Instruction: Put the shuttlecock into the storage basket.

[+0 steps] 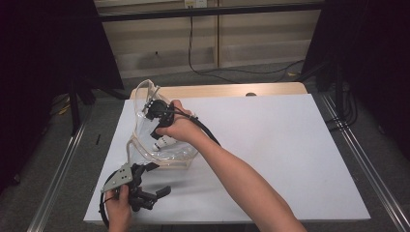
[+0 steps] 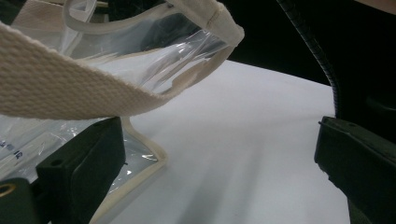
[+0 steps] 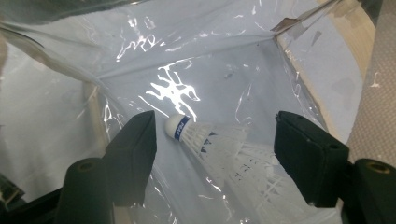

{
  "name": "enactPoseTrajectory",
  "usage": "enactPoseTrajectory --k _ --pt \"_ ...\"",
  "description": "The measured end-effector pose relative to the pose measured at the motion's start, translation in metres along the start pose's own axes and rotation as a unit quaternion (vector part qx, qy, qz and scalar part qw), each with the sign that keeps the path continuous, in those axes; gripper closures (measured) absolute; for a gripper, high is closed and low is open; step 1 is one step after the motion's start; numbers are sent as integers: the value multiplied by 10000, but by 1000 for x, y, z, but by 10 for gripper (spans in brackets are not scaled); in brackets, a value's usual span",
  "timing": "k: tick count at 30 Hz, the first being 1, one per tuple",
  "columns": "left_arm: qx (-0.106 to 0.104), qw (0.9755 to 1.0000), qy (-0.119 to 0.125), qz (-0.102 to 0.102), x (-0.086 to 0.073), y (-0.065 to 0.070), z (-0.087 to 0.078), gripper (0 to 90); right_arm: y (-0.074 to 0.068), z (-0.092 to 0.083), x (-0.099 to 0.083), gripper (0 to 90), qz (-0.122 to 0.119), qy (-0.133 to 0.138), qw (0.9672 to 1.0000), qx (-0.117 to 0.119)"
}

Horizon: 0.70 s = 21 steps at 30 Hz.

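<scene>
Shuttlecock [image 3: 205, 140]: white, with a blue band below its cork tip; it lies on its side inside the clear bag, cork toward ten o'clock in the right gripper view. In the high view it shows as a white shape [image 1: 166, 141] low in the bag, at about nine o'clock of the table's middle.
Clear bag [image 1: 145, 140]: transparent plastic with cream webbing trim and a cream strap [image 2: 56, 88]; it stands open-mouthed on the left part of the white table [image 1: 290, 159].
Right gripper [image 3: 215, 154]: reaches down into the bag's mouth. Its jaws stand well apart, the shuttlecock between them but neither pad pressing on it, so it holds nothing.
Left gripper [image 2: 219, 163]: sits at six o'clock of the bag, near the table's front edge. Its jaws are wide apart with bare table between them; the left jaw lies just beside the bag's lower corner, and the strap hangs above it. Nothing is gripped.
Step in hand: by the look of it, the shuttlecock has been let go inside the bag, so the dropping-in is about done.
Next move: the right gripper would need to rise straight out of the mouth with its jaws kept apart, clear of the plastic and strap, so the bag is not dragged or tipped.
</scene>
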<state>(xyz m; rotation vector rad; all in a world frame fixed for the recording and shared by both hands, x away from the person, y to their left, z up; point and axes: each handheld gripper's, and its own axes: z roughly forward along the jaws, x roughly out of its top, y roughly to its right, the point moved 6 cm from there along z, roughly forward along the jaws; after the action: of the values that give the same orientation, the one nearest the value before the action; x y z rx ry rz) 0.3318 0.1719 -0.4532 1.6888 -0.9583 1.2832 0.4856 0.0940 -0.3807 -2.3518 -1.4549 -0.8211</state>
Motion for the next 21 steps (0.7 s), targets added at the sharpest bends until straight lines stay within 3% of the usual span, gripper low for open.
enactPoseTrajectory --k 10,21 --pt "-2 10000 -5 6 0 0 0 21 1 -23 5 215 177 437 9985 262" --pt "-1 10000 -3 -16 0 1 0 21 -4 -38 4 120 250 662 9958 583"
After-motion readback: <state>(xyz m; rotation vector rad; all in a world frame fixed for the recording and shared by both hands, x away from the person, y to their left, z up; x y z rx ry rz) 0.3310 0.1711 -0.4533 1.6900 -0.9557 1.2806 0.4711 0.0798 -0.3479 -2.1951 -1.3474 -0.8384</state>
